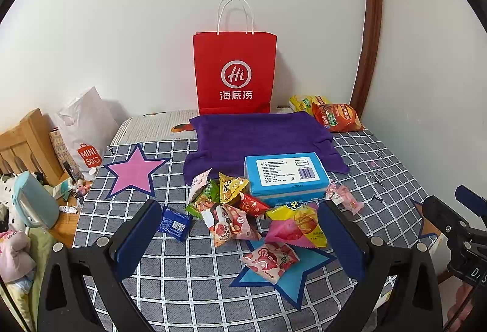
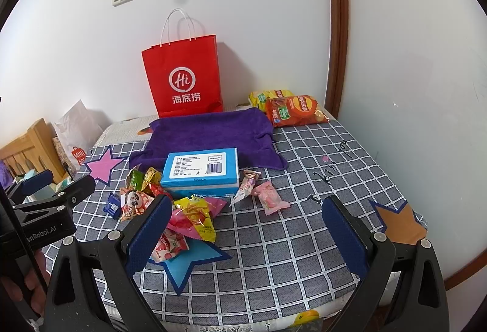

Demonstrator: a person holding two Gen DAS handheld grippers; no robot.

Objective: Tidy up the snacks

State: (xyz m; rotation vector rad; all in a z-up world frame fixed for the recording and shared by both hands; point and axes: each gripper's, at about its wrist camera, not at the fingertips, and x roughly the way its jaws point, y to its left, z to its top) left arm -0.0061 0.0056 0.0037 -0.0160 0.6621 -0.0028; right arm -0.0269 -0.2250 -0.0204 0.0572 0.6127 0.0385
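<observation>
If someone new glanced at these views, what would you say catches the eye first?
The red paper bag standing upright against the wall at the table's far edge draws the eye first. Next comes the heap of bright snack packets in the middle, just in front of the blue tissue pack lying on the purple towel. Both grippers hover open and empty.

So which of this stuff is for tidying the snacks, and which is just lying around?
For the job:
- pile of small snack packets
- pink candy packet
- orange chip bag
- yellow snack bag
- red paper bag, probably where they go
- both tongs, left and right, open

Just lying about:
- blue tissue pack
- purple towel
- paper stars
- white Miniso bag
</observation>
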